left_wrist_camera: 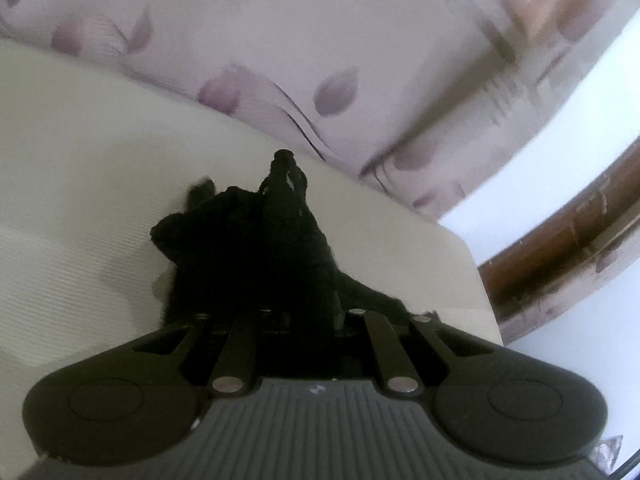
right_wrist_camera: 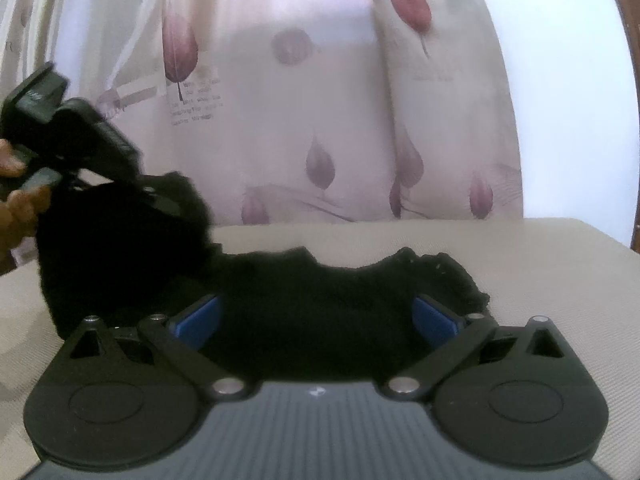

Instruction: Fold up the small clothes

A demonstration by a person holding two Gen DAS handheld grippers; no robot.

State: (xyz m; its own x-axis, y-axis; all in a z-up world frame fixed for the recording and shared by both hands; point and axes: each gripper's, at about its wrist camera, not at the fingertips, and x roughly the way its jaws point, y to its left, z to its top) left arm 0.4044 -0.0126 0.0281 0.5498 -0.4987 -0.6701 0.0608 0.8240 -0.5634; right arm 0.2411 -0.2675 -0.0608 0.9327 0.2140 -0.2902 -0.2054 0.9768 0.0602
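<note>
Garment [right_wrist_camera: 304,304] on table [right_wrist_camera: 520,248], curtain [right_wrist_camera: 320,120] behind it

Black garment [right_wrist_camera: 304,304] between wide-apart blue fingers [right_wrist_camera: 198,320], on cushion [right_wrist_camera: 520,264]

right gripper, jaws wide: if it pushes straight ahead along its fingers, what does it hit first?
The black garment: it already lies between the right gripper's open blue pads. Beyond it are the beige surface and the leaf-print curtain; depth is unclear.
</note>
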